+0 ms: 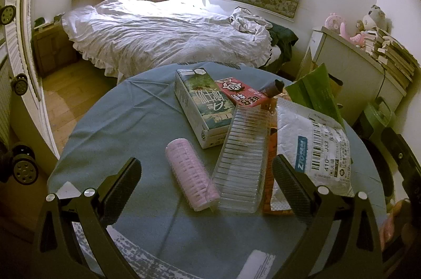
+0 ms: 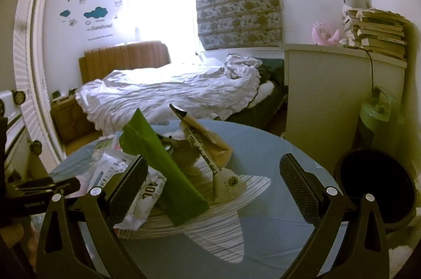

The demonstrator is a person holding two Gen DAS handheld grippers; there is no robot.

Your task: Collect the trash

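Ribbed clear plastic tray (image 1: pixel 242 160) leans on glossy milk carton (image 1: pixel 200 108).

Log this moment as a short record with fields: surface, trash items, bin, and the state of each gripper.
surface: round table with blue cloth
trash near left gripper: pink roll, clear ribbed plastic tray, green-and-white carton, red carton, white ZTO mailer bag
trash near right gripper: green paper bag, striped paper
bin: black round bin, right of table
left gripper: open, holding nothing
right gripper: open, holding nothing
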